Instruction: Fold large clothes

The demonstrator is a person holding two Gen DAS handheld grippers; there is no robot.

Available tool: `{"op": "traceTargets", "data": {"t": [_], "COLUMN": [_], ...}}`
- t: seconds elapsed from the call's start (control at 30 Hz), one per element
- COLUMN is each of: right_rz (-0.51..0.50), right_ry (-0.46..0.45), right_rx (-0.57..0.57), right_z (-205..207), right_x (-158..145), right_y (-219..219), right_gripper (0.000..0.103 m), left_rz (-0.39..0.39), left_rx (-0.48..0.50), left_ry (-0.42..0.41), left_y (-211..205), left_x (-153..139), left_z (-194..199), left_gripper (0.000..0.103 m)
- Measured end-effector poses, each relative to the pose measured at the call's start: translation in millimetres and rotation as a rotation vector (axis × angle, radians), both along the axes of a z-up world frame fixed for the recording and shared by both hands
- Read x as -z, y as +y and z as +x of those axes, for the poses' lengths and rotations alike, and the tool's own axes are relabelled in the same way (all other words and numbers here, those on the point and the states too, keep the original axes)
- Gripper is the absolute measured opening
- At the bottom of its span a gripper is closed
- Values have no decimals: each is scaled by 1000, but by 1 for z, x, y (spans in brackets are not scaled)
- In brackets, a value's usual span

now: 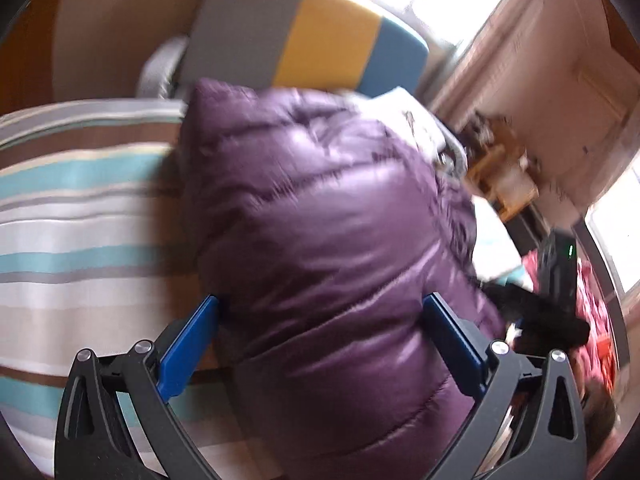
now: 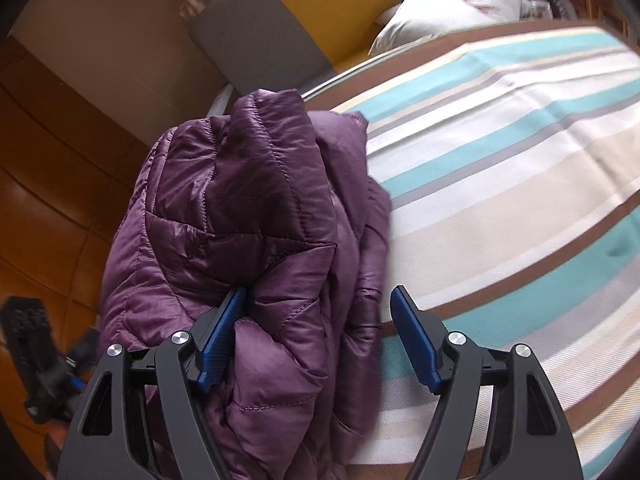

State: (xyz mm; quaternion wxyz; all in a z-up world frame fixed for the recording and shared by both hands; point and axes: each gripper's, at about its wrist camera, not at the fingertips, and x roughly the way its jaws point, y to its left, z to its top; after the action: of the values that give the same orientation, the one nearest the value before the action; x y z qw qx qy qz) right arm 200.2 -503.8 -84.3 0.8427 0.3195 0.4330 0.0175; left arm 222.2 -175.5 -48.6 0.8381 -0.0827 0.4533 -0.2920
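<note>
Purple jacket (lower end cut off) hides left finger tip.

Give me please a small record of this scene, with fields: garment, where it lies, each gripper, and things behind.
garment: purple quilted jacket, bunched and puffy
surface: striped bedcover; the jacket lies at its edge, beside the wooden floor
left gripper: jaws wide, jacket between them, pads not clearly pressing
right gripper: jaws wide, left pad against a jacket fold, right pad free over the bedcover
behind: cushion in grey, yellow and blue; white pillow
fold: not neat yet
</note>
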Motion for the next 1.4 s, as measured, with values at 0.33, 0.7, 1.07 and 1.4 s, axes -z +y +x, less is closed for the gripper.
{"op": "traceTargets", "data": {"t": [0.33,0.7,1.07,1.4], "right_rz": [38,28,51,100], "right_ry": [-51,-125,-215,-312], "right_rx": [-46,-15,-8,-14], "right_z": [8,-15,-49,-76], "right_x": [10,-6,-17,-39], "right_y": [0,15,32,64], "right_gripper": [46,30,28,28], "left_rz": [-42,19,9,10], "left_rx": [19,53,55,35], "left_ry": [50,-67,-133,-235], "left_y": [1,-4,16,53], "left_x": [20,-12,-38,-67], "left_z": [1,-34,-65,-98], "left_gripper": [91,62,55,54]}}
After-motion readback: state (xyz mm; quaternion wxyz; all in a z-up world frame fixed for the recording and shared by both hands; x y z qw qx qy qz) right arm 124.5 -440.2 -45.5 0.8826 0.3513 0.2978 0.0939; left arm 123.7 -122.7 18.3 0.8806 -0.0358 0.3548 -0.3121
